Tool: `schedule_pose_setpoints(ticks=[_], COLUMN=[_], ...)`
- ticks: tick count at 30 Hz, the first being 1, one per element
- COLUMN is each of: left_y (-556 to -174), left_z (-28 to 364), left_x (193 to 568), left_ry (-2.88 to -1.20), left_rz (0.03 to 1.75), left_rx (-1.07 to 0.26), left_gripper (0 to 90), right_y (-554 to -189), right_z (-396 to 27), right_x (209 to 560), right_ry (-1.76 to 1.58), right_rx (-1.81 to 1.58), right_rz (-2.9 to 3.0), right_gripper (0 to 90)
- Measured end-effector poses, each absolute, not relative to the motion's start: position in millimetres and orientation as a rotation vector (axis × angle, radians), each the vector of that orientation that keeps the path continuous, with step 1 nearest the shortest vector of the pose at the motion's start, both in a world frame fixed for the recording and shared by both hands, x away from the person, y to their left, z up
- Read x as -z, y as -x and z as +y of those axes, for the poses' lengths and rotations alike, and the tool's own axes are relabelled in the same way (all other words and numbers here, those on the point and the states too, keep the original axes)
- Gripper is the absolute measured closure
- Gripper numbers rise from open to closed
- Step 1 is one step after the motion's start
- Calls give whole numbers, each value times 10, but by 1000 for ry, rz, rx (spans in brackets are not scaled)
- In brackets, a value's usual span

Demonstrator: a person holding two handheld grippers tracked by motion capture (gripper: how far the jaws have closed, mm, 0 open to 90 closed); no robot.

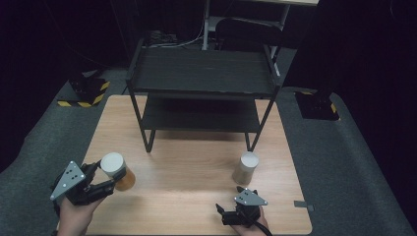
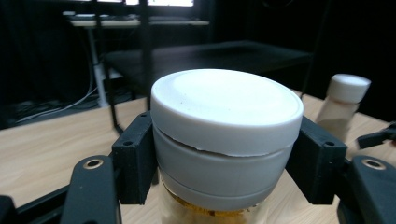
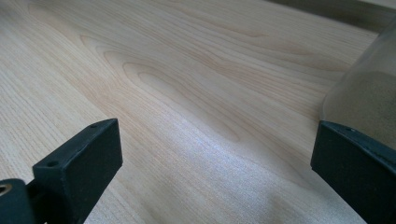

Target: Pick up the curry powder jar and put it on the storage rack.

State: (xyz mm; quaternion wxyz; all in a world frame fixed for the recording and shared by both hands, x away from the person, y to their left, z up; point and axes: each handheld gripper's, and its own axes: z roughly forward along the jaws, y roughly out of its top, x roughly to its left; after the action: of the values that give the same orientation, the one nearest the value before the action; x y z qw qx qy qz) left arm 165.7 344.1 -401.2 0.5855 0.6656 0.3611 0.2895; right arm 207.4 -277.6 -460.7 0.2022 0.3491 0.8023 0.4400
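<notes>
My left tool (image 1: 101,183) clamps the orange-filled jar (image 1: 119,172) just under its white lid, at the table's (image 1: 196,196) near left corner, seemingly just lifted; placing it, maybe on the black shelf (image 1: 201,73), remains. My right tool (image 1: 236,212) gapes wide, empty, beside the beige jar (image 1: 245,167)

1. Two clear jars with white lids: one with orange filling (image 1: 118,172) at 8 o'clock, one with beige powder (image 1: 245,167) at 4 o'clock.
2. One black two-tier metal shelf rack (image 1: 204,88) at 12 o'clock.
3. One light wooden table (image 1: 196,172).
4. Two black handheld grippers: left (image 1: 101,179), right (image 1: 231,212).
</notes>
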Motion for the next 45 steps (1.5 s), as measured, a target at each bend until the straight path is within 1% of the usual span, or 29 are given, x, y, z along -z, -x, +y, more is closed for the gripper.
schedule_pose_setpoints(ticks=[7, 18, 30, 34, 45], left_y=[-1764, -1900, -2123, -2156, -2294], left_z=[3274, 3143, 3048, 2998, 2956], left_x=[3806, 3617, 3261, 3153, 2864], left_ry=[-1551, -1531, -1529, -1531, -1517], left_rz=[793, 774, 750, 737, 720], left_rx=[-672, -653, -669, -698, -718], left_gripper=[336, 335, 336, 335, 335], right_y=[-2069, -2068, -2081, -2083, -2075], right_z=[-2789, -2798, -2809, -2817, -2818], right_x=[4612, 4616, 4614, 4617, 4620], right_ry=[-971, -965, -962, -964, -957], right_rx=[-1238, -1244, -1249, -1255, -1257], right_rz=[2239, 2241, 2248, 2247, 2246], right_gripper=[14, 14, 14, 14, 14])
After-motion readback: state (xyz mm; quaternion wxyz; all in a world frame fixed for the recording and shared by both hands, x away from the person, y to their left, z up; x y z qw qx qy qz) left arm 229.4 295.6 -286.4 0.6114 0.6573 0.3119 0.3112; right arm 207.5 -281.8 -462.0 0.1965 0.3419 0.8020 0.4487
